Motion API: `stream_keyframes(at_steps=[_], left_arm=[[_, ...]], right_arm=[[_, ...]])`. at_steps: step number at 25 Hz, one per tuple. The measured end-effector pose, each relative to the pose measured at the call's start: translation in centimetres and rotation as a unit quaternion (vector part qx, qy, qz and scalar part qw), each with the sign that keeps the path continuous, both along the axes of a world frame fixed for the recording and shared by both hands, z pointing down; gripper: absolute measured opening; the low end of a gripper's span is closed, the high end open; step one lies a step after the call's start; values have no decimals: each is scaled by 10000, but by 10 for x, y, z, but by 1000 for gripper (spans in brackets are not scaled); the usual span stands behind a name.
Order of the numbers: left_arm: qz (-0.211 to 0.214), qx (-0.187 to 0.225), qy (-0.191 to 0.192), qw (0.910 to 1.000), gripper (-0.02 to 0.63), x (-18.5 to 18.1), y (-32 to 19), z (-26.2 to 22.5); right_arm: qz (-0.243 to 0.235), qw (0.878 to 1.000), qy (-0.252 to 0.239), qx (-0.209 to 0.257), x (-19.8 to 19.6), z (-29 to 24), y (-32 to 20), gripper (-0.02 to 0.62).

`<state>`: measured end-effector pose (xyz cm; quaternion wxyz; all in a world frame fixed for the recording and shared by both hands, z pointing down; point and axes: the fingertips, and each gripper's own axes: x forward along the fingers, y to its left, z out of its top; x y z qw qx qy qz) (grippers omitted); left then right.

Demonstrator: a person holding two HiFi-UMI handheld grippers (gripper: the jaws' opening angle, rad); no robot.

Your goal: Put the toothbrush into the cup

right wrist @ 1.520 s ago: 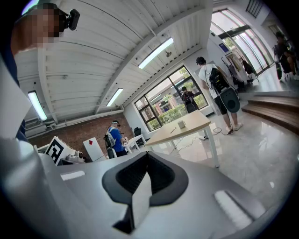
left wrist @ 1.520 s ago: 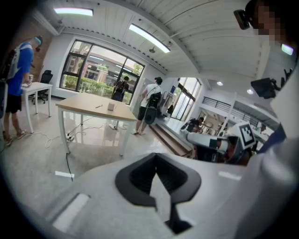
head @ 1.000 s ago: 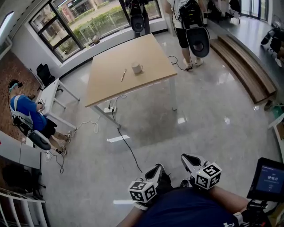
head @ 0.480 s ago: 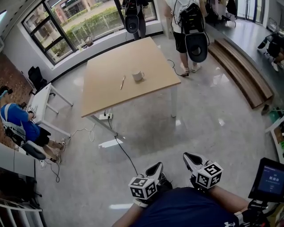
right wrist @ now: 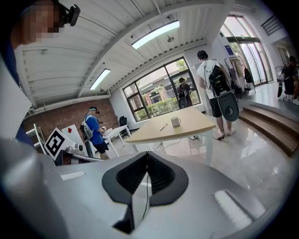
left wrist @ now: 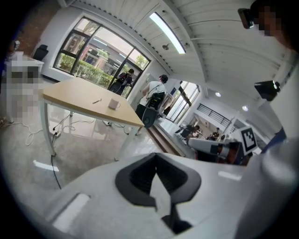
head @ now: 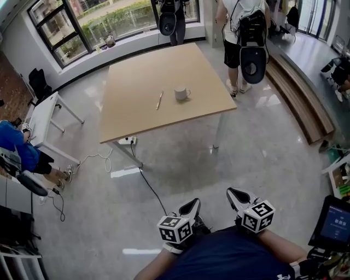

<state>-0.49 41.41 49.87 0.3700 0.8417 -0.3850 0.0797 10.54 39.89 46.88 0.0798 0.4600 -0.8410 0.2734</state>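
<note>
The left tongs [head: 192, 204] and the right tongs [head: 234, 192] are held side by side at the near edge of the head view, close to the person's body. Each has its marker cube toward the person and its tip pointing toward the far tabletop [head: 136, 115]. In the left gripper view the left tongs [left wrist: 158, 179] have their jaws pressed together with nothing between them. The right gripper view shows the right tongs [right wrist: 146, 179] closed the same way, also holding nothing.

The toothbrush [head: 159, 100] lies flat on the wooden tabletop, well apart from both tongs, across a stretch of grey floor [head: 246, 158]. The white cup [head: 181, 93] stands upright just to the right of it, handle to the right, not touching it. Both sit around the middle of the tabletop.

A person with a backpack [head: 249, 33] stands at the far right corner of the tabletop, and a second person [head: 170, 13] stands by the far windows [head: 82, 27]. At the left edge is a person in blue [head: 13, 153]. A black cable [head: 149, 186] runs over the floor from under the tabletop toward the near side. A low wooden platform [head: 301, 98] lines the right side, and a dark screen [head: 336, 221] shows at the near right.
</note>
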Motion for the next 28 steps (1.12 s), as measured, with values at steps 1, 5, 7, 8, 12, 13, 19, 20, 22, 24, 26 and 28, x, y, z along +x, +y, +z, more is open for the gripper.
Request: stream_keyframes(at_steps=[1, 5, 7, 8, 12, 13, 19, 20, 22, 24, 26, 28], left_arm=[[-26, -39, 29, 10000, 5, -5, -4, 1], [-128, -146, 73, 9998, 5, -24, -13, 7], [-176, -198, 76, 9996, 5, -31, -16, 10], [-195, -229, 72, 9995, 5, -33, -17, 12], [-214, -406, 45, 9989, 5, -40, -17, 21], [-220, -437, 40, 9988, 5, -42, -19, 21], [-536, -388, -107, 9978, 5, -56, -54, 20], [-601, -342, -149, 9975, 5, -59, -63, 18], [-728, -253, -219, 9968, 5, -62, -80, 13], [-805, -205, -256, 9962, 5, -60, -98, 10], [-808, -183, -284, 9962, 5, -55, -113, 11], [-806, -180, -314, 9961, 5, -48, -128, 11]], right_arm=[[-10, 10000, 18, -30, -5, 0, -4, 11], [-109, 9998, 83, -114, -24, 4, -16, 11], [-167, 9997, 112, -146, -31, 6, -19, 11], [-195, 9996, 121, -163, -34, 8, -21, 11], [-238, 9992, 78, -304, -43, 17, -25, 11], [-240, 9991, 61, -334, -45, 18, -27, 11], [-441, 9988, -95, -203, -55, 16, -71, 11], [-473, 9987, -138, -159, -56, 15, -81, 11], [-576, 9981, -189, -80, -58, 11, -100, 11], [-678, 9975, -203, -19, -57, 9, -119, 11], [-702, 9973, -226, 8, -53, 8, -137, 11], [-681, 9973, -269, -27, -46, 10, -155, 11]])
